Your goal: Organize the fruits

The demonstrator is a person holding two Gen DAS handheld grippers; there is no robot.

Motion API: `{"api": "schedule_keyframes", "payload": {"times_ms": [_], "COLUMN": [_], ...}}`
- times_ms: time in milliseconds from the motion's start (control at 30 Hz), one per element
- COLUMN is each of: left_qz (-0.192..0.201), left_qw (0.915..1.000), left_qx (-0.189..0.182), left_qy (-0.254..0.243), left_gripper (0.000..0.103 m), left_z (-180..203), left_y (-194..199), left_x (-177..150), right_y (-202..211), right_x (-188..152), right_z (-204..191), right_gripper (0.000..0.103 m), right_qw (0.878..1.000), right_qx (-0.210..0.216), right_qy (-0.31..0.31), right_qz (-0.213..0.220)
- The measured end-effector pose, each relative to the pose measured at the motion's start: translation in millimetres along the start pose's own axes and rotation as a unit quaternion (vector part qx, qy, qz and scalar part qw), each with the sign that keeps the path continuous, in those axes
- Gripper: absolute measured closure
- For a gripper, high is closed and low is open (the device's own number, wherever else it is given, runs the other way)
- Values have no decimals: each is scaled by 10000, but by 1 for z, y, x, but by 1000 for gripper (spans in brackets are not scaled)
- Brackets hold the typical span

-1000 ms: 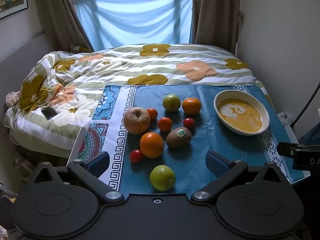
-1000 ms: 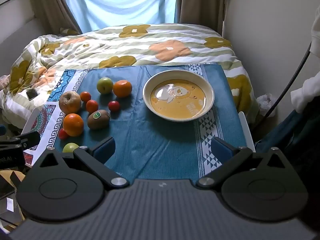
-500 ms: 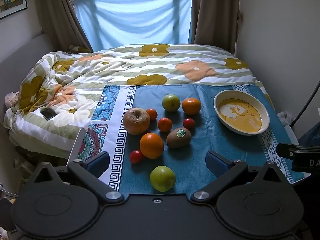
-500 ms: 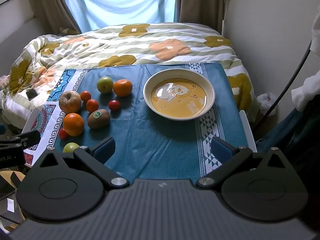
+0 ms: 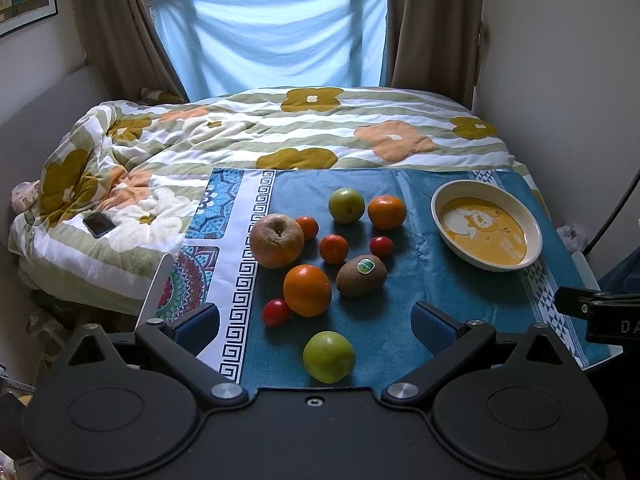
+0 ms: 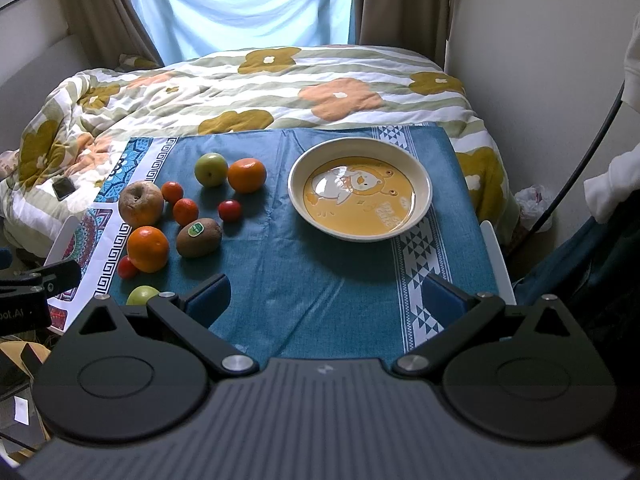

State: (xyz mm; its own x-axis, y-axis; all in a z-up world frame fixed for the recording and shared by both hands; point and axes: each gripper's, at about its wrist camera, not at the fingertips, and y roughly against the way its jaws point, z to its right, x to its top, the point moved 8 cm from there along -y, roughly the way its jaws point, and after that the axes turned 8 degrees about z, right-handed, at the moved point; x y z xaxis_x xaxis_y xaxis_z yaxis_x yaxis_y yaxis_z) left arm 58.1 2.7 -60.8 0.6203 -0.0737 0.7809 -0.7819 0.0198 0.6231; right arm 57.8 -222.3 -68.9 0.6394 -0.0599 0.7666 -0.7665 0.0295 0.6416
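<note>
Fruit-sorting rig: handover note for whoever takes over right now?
Left hand-held gripper: open, holding nothing, lined up behind the near green apple.
Right hand-held gripper: open, holding nothing, facing the cream bowl with yellow cartoon bottom.
Things: all fruit loose on the blue patterned cloth, left of the bowl: wrinkled brown apple, big orange, stickered brown kiwi, far green apple, mandarin, two small tangerines, two red cherry tomatoes.
Done: nothing; bowl holds no fruit.
Left: every fruit. The near green apple looks like the easiest first pick.
</note>
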Motion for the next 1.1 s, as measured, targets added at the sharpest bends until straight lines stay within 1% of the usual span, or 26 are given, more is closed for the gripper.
{"api": "schedule_keyframes", "payload": {"times_ms": [900, 1100], "left_qz": [59, 83], "left_qw": [10000, 10000], "left_qx": [14, 24], "left_qy": [30, 24], "left_gripper": [0, 0], "left_z": [-4, -6], "left_y": [4, 5], "left_x": [2, 3], "right_y": [0, 1], "right_x": [1, 2], "right_z": [1, -5], "right_gripper": [0, 0], "right_qw": [10000, 10000], "right_qx": [28, 57], "right_qy": [9, -8], "right_qz": [24, 50]}}
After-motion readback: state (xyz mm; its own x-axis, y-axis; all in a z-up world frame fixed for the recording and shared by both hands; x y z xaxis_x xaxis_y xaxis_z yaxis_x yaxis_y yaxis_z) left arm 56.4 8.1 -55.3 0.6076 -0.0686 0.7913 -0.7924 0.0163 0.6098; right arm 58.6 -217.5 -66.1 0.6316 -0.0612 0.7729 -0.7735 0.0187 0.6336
